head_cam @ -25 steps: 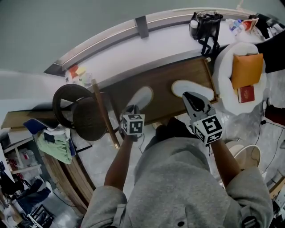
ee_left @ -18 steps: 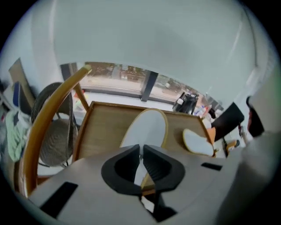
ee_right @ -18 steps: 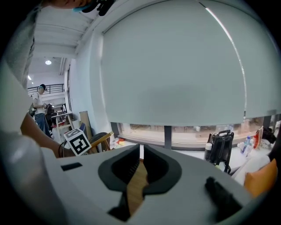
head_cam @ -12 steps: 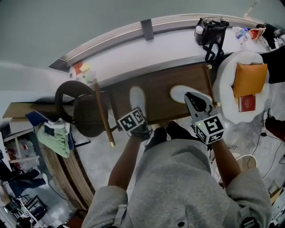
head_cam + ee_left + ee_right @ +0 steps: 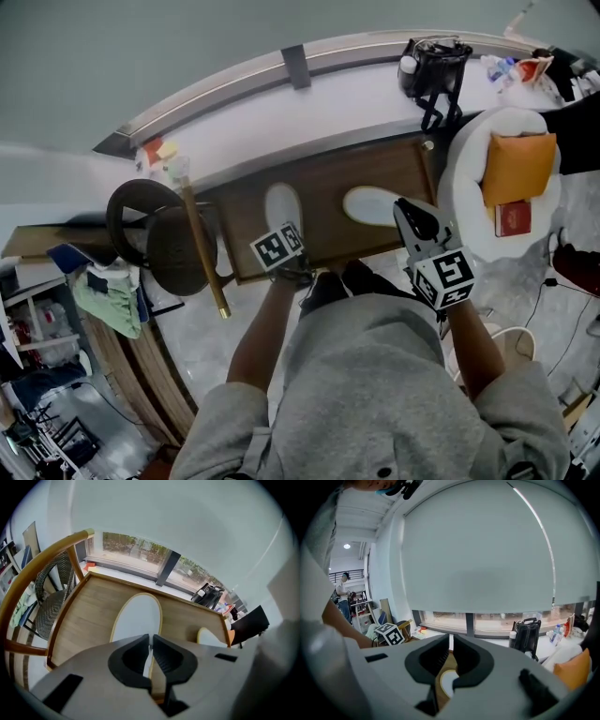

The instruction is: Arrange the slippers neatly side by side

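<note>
Slipper positions and grip status

Left slipper (image 5: 283, 206) lies on the wooden table (image 5: 328, 173), its long axis pointing toward the far sill (image 5: 356, 94). Right slipper (image 5: 368, 204) lies on the same table to its right, apart from it and turned crosswise. I read the left gripper (image 5: 151, 641) as clamped: its jaws pinch the near edge of the left slipper, and a thin white strip shows between the pads. The right gripper (image 5: 451, 641) hovers at the right slipper's right end. I see its jaws drawn together to a narrow slit, with that slipper showing beyond them. A woven chair (image 5: 159, 234) stands left of the table. A black bag (image 5: 433, 56) sits on the far sill.
</note>
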`<state>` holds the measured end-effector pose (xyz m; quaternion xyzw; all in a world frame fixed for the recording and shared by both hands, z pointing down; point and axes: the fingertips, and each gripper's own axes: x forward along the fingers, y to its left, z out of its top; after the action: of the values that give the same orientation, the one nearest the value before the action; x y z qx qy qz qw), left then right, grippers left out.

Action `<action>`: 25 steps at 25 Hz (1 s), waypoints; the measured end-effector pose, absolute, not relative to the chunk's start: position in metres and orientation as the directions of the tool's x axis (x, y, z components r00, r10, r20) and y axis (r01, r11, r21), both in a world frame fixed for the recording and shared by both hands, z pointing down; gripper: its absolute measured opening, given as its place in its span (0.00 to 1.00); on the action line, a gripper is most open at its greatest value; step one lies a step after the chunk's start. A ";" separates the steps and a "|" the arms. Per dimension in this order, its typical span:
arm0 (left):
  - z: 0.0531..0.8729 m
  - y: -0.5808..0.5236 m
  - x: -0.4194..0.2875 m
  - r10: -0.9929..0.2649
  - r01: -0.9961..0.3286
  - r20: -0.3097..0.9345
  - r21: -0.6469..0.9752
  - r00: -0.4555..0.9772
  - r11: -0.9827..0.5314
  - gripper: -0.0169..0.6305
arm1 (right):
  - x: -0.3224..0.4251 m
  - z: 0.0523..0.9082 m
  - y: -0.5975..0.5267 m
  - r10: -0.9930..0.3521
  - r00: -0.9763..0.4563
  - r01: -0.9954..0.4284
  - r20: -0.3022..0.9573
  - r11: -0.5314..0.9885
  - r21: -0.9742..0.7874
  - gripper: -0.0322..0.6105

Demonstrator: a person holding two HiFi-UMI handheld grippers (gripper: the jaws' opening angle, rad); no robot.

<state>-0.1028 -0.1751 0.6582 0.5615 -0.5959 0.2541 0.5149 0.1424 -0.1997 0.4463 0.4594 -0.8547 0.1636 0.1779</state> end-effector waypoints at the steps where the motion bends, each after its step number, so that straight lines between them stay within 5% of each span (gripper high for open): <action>1: 0.659 -0.177 -0.101 -0.406 -0.933 0.900 0.271 0.159 0.235 0.08 | 0.146 0.447 -0.200 -0.729 -0.512 -0.845 0.455 0.522 -0.114 0.11; 10: 0.663 -0.191 -0.085 -0.410 -0.979 0.904 0.177 0.122 0.099 0.08 | 0.169 0.454 -0.208 -0.736 -0.505 -0.851 0.451 0.512 -0.116 0.11; 25: 0.661 -0.195 -0.066 -0.415 -0.978 0.898 0.194 0.142 0.084 0.10 | 0.178 0.458 -0.221 -0.711 -0.547 -0.824 0.441 0.550 -0.135 0.11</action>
<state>-0.0660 -0.1950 0.6606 0.6027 -0.5778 0.3081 0.4560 0.1780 -0.2206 0.4578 0.4442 -0.8639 0.1657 0.1701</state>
